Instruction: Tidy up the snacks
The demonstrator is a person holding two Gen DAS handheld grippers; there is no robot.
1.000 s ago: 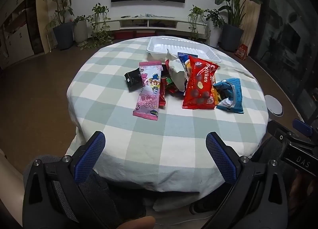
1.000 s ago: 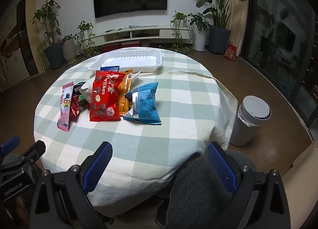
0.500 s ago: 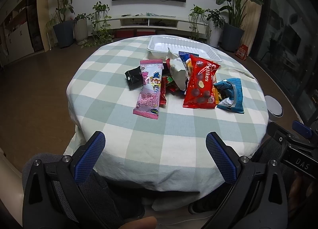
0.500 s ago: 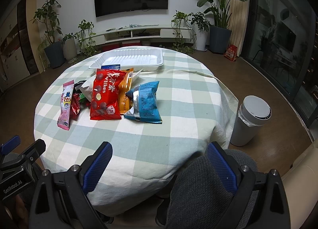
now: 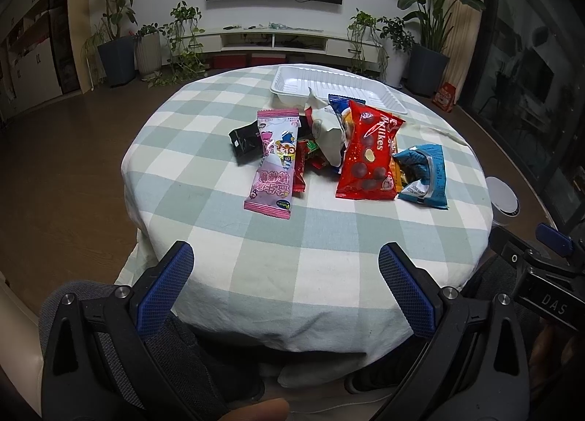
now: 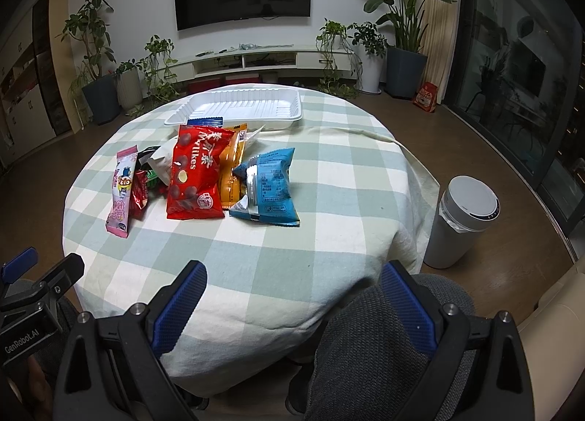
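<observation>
A heap of snack packs lies mid-table: a pink wafer pack (image 5: 275, 164), a black pack (image 5: 244, 140), a white pack (image 5: 326, 131), a red Mylikes bag (image 5: 369, 157) (image 6: 195, 172), an orange bag (image 6: 230, 168) and a blue bag (image 5: 424, 174) (image 6: 268, 185). Behind them sits an empty white tray (image 5: 292, 81) (image 6: 237, 106). My left gripper (image 5: 287, 287) hangs open at the table's near edge, well short of the heap. My right gripper (image 6: 292, 305) is open too, low by the near edge, above a grey-clad knee.
The round table wears a green-and-white checked cloth (image 5: 310, 238). A white bin (image 6: 464, 220) stands on the floor to the right. Potted plants, a low TV shelf and a wall TV line the far wall. The other gripper's body shows at each view's side.
Both grippers have risen and eased slightly toward the table, so the heap sits a little lower in view. Nothing on the table has moved.
</observation>
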